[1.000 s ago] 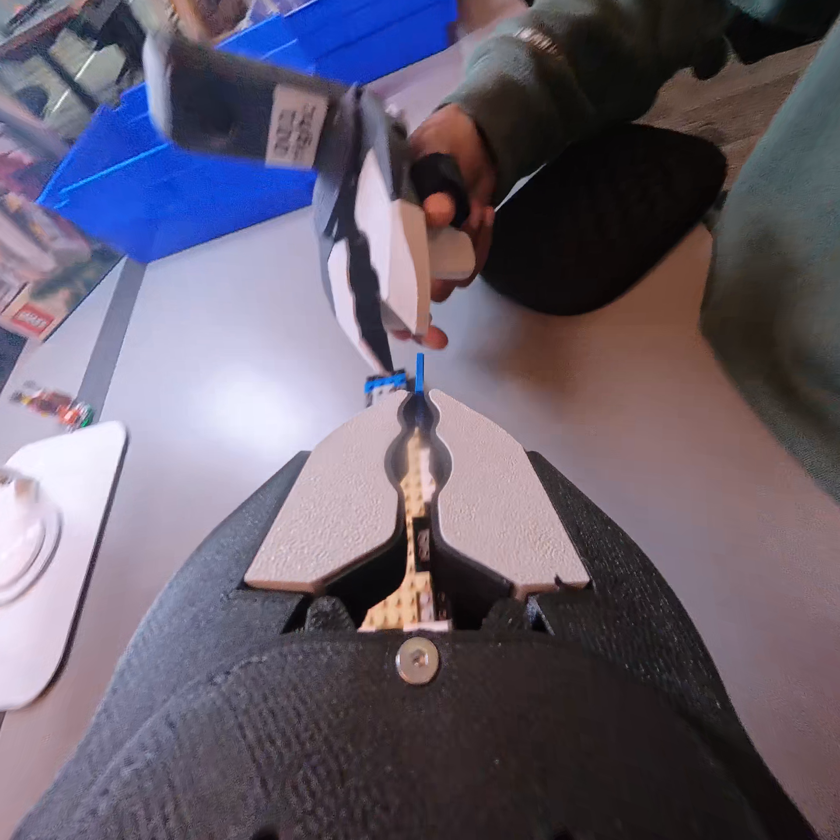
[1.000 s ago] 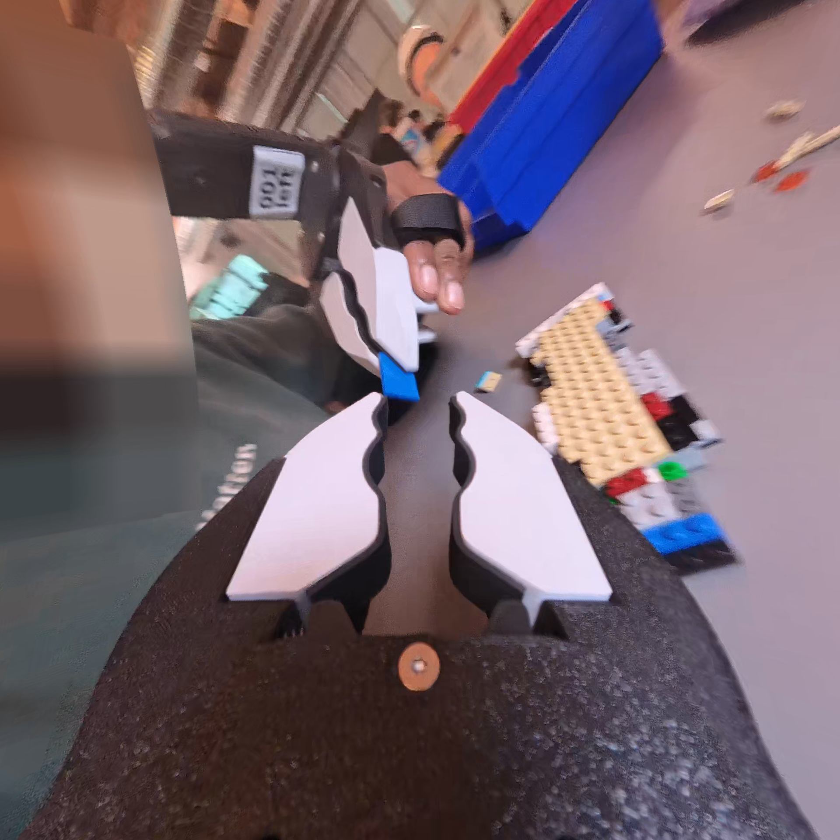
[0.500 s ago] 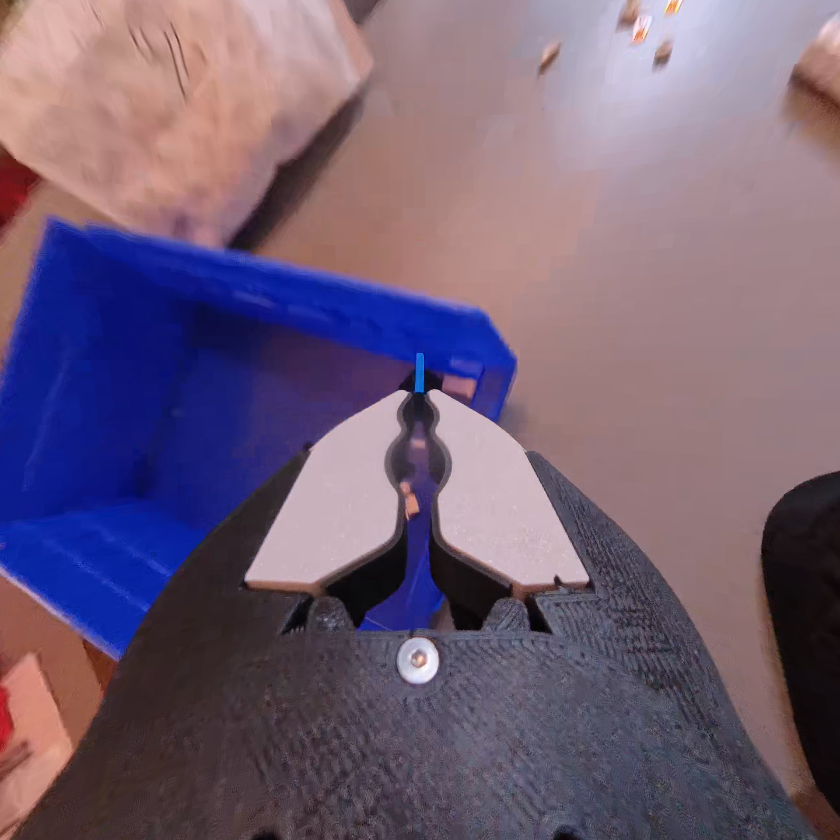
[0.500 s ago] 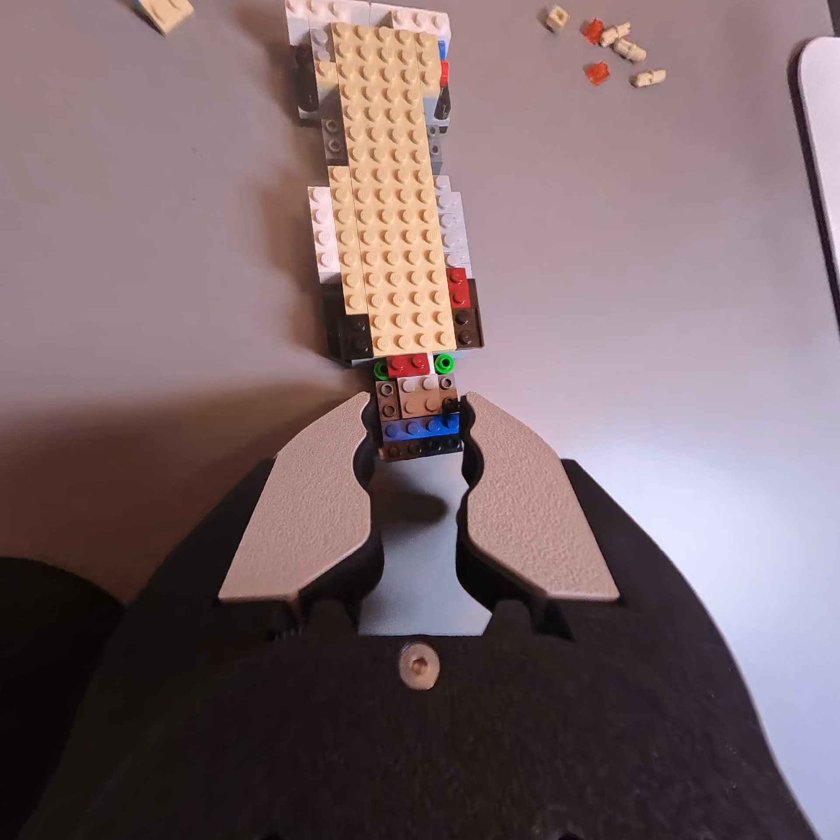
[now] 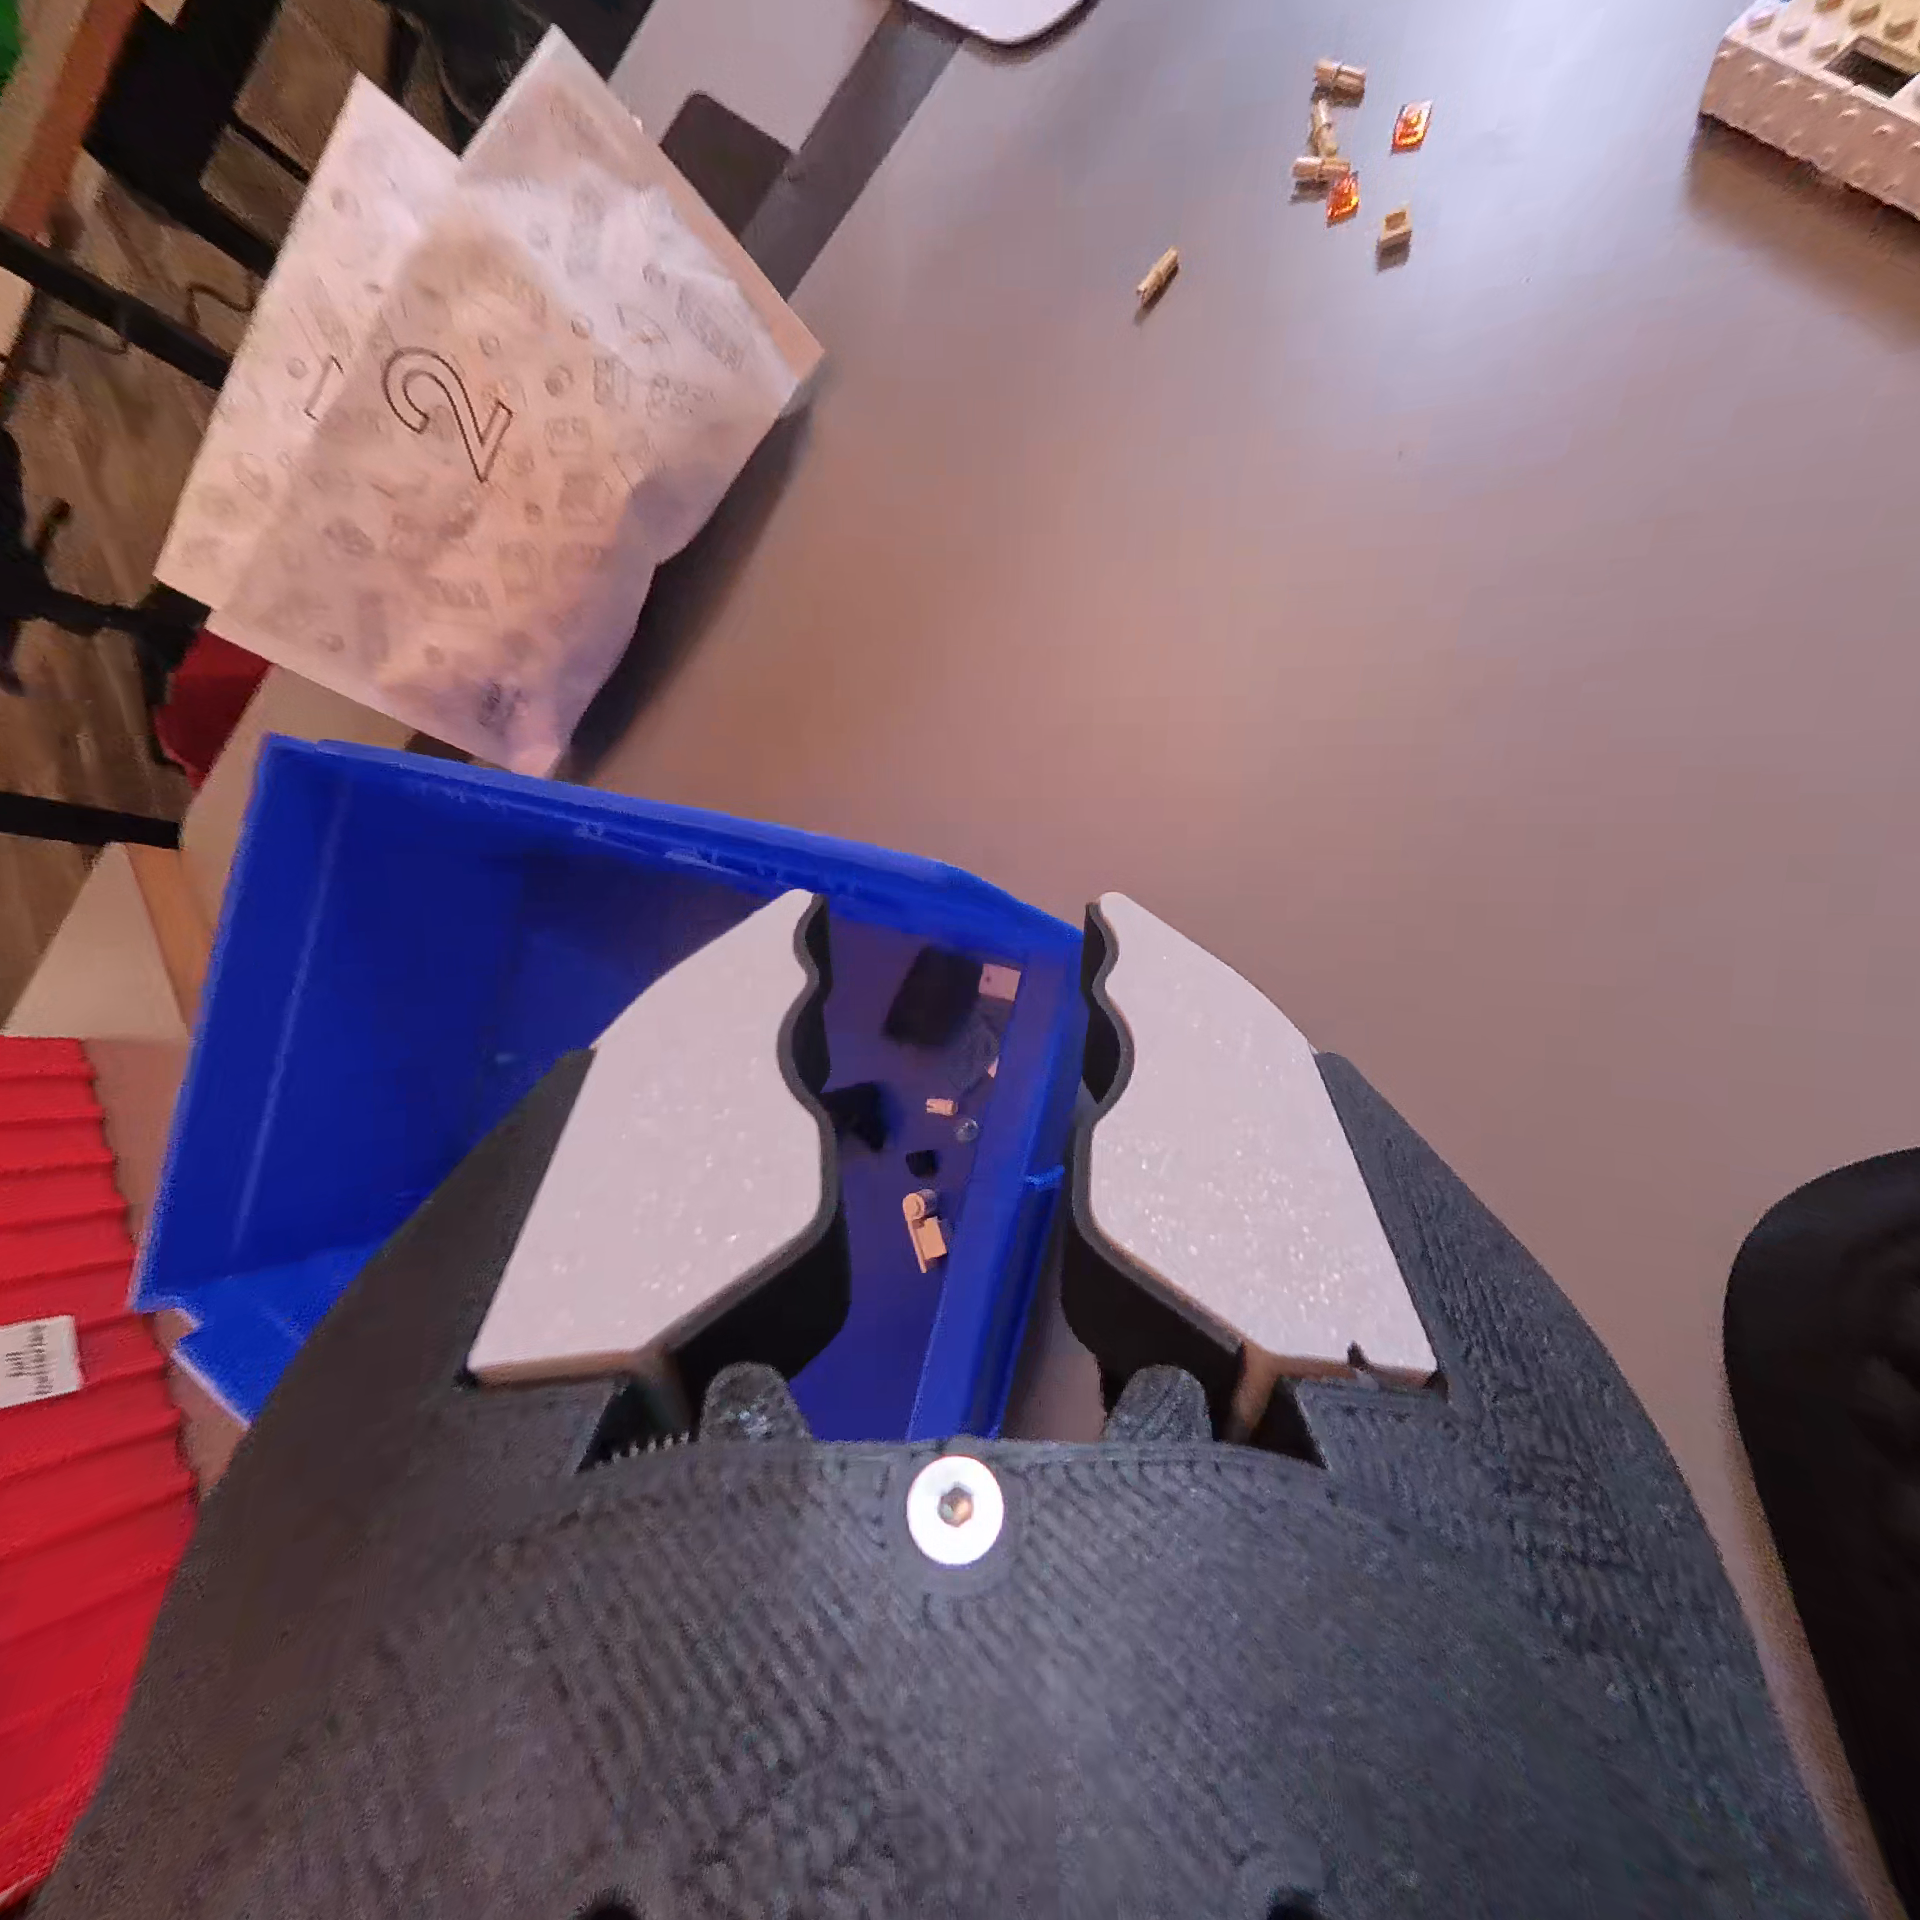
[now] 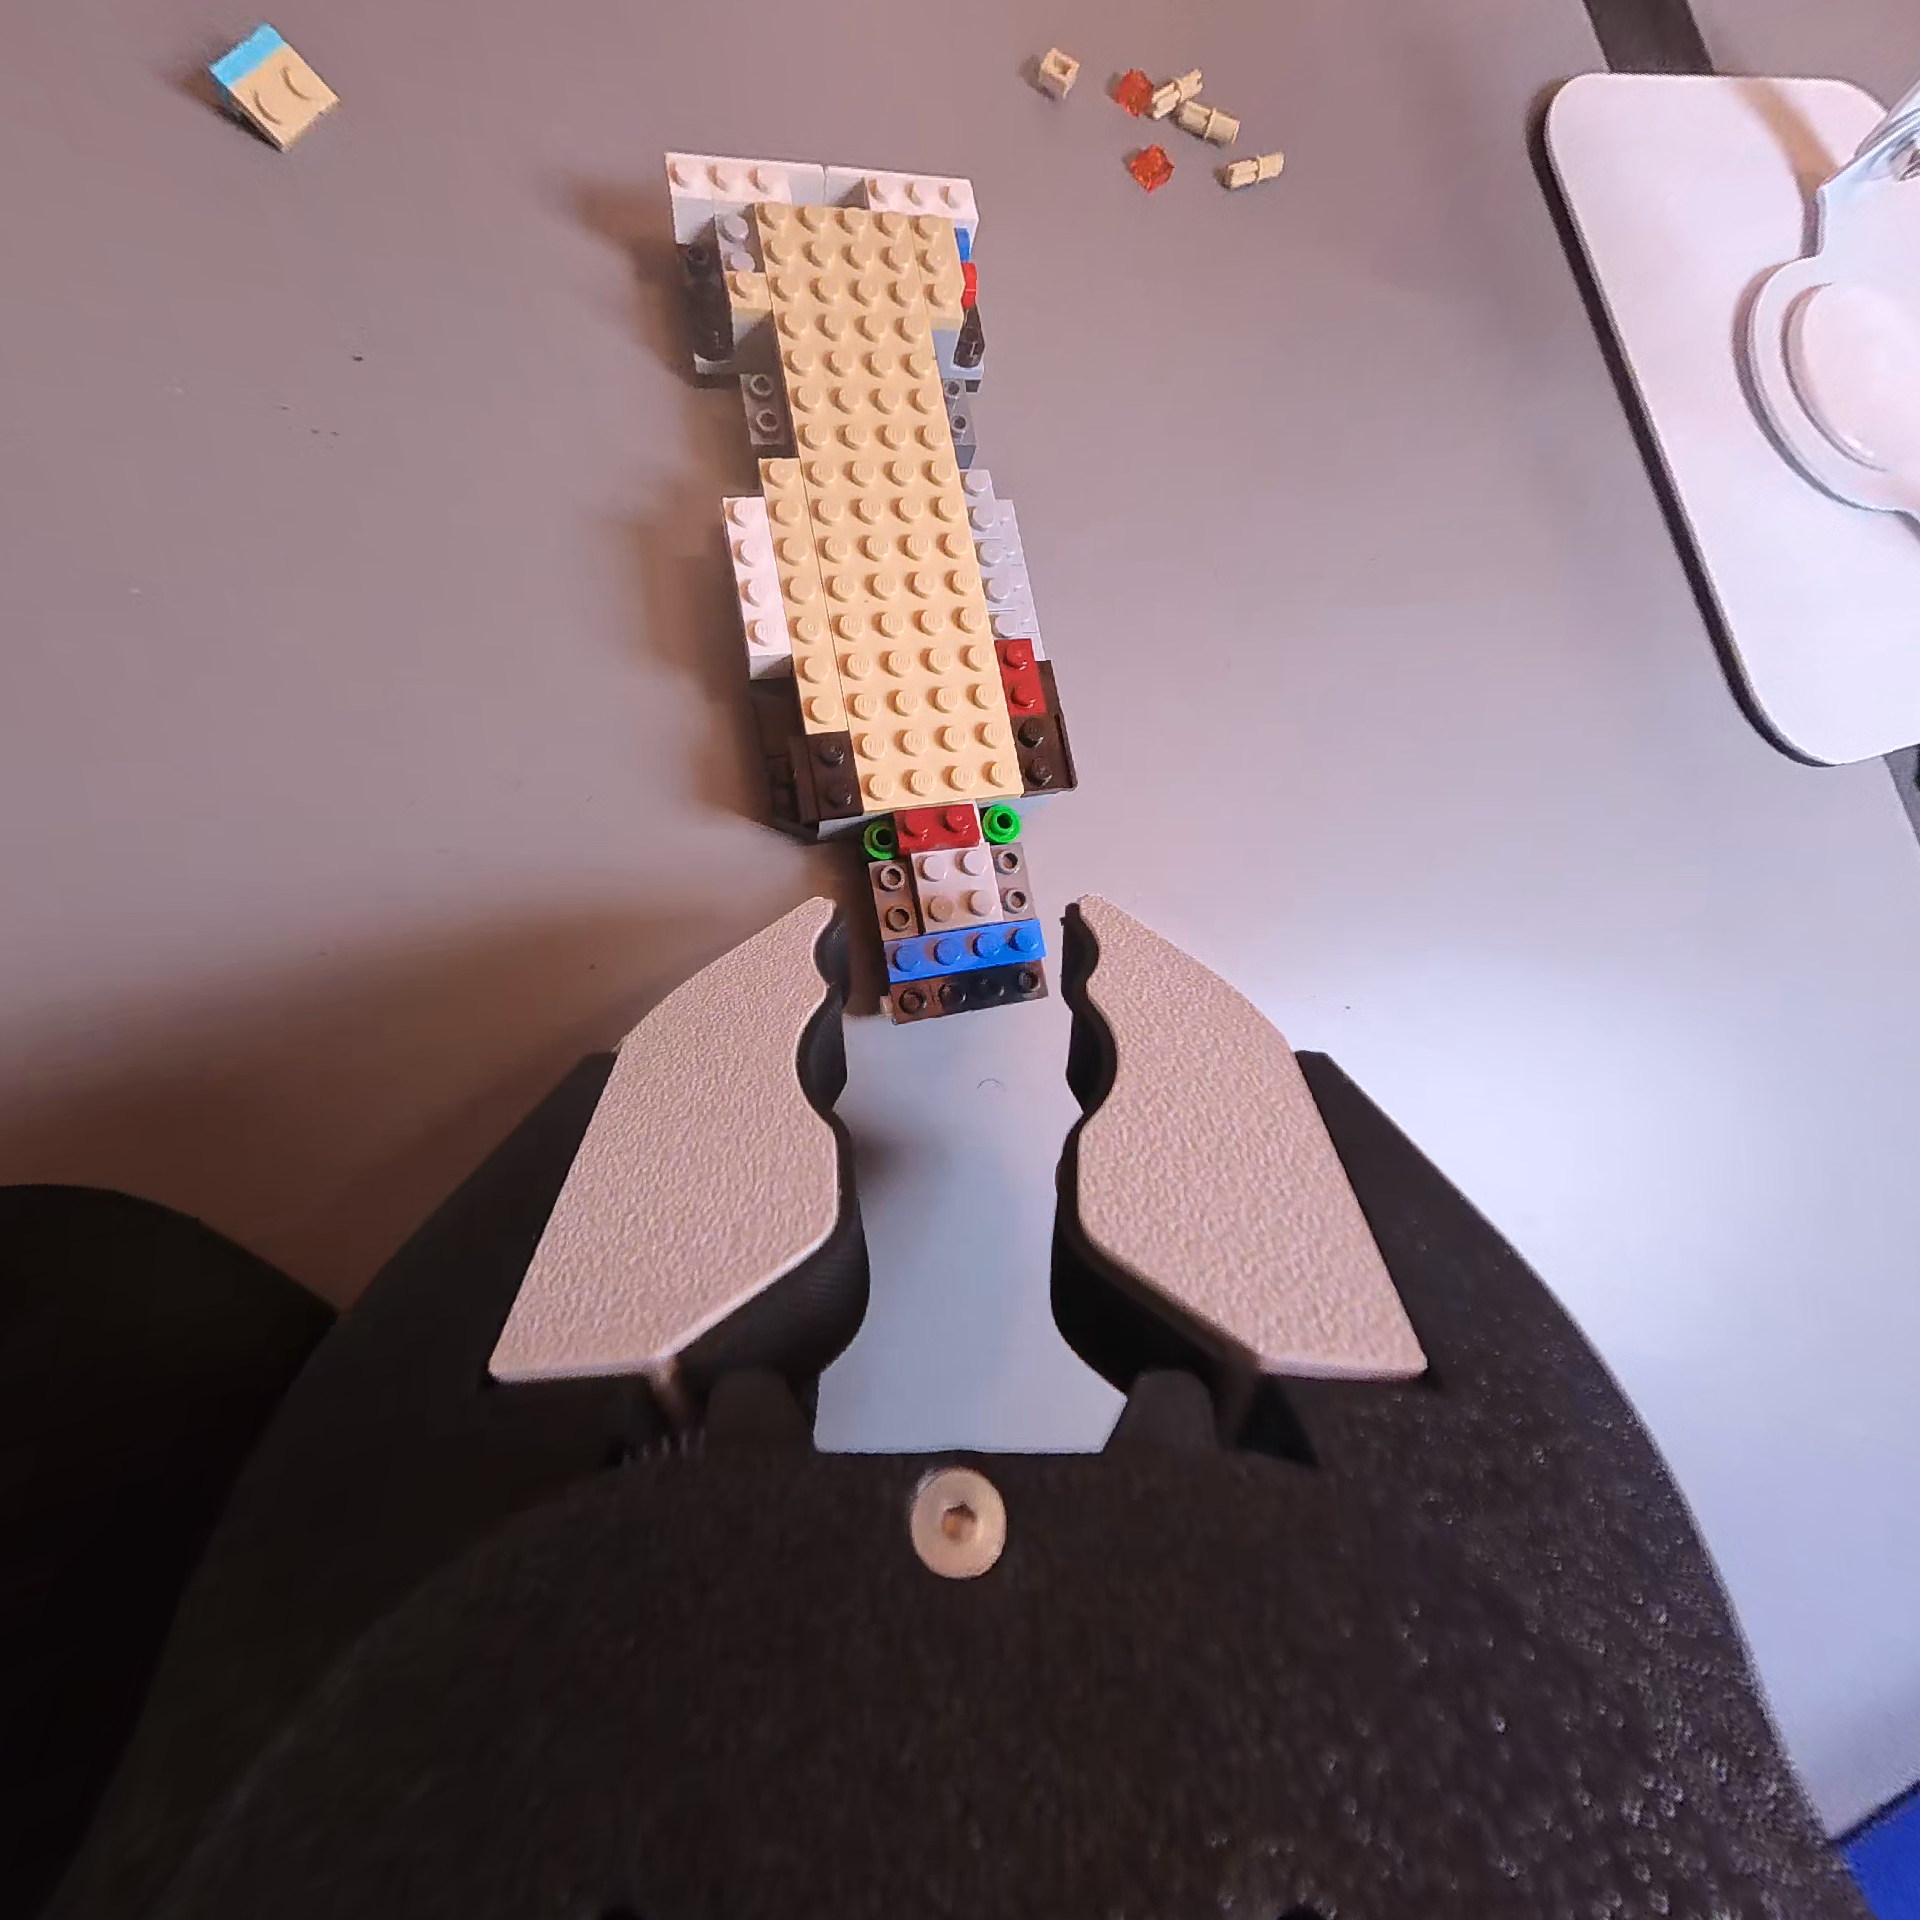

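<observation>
- The left gripper (image 5: 951, 914) hangs over a corner of a blue bin (image 5: 395, 1039), fingers spread wide and bare; small loose pieces (image 5: 925, 1226) lie on the bin's floor.
- The right gripper (image 6: 951, 914), fingers spread, straddles the narrow near end of a tan-topped brick model (image 6: 883, 499) lying on the grey table (image 6: 1351, 520), with a gap at each pad.

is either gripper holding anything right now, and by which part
Nothing is held. The left gripper is open above the blue bin; the right gripper is open, straddling the brick model's near end.
</observation>
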The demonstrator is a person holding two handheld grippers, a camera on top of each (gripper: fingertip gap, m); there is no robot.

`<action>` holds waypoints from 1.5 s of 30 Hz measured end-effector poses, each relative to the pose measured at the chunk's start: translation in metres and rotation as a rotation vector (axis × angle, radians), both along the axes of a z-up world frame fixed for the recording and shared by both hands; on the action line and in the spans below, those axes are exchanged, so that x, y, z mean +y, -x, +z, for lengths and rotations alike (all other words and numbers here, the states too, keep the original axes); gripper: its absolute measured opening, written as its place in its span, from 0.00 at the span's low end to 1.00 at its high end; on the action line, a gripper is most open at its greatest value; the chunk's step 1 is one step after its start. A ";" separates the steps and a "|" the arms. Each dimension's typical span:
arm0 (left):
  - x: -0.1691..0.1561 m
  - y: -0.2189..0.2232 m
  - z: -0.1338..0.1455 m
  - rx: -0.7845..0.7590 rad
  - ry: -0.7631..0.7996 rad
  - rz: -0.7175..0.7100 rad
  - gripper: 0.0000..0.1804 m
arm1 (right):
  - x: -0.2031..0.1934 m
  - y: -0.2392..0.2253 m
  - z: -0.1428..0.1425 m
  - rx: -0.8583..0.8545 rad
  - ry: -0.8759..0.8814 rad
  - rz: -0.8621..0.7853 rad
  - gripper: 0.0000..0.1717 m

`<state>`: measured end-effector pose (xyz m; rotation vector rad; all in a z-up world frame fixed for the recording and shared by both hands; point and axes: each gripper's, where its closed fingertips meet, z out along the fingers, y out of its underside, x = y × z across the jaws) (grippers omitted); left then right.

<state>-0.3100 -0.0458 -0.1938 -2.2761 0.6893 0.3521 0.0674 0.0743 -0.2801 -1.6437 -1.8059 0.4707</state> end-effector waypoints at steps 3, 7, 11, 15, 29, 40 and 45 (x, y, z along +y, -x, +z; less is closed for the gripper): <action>-0.012 0.008 -0.022 -0.035 0.125 -0.012 0.29 | -0.005 -0.002 0.001 0.021 0.000 0.002 0.23; -0.029 0.032 -0.072 0.075 0.355 -0.007 0.16 | -0.007 -0.005 0.004 0.039 0.006 0.003 0.23; -0.012 0.009 -0.084 0.125 0.363 -0.098 0.14 | -0.007 0.000 0.009 0.063 0.012 0.005 0.22; 0.011 -0.067 -0.084 0.054 0.344 -0.242 0.13 | -0.012 0.006 0.012 0.073 0.011 0.014 0.22; -0.018 -0.203 -0.090 -0.114 0.352 -0.573 0.27 | -0.036 0.017 0.031 0.169 0.052 0.070 0.22; -0.015 -0.255 -0.094 -0.397 0.307 -0.709 0.11 | -0.087 0.052 0.029 0.238 -0.005 0.250 0.19; -0.025 -0.296 -0.041 -0.901 0.295 -0.834 0.11 | -0.131 0.080 0.046 0.385 -0.252 0.459 0.17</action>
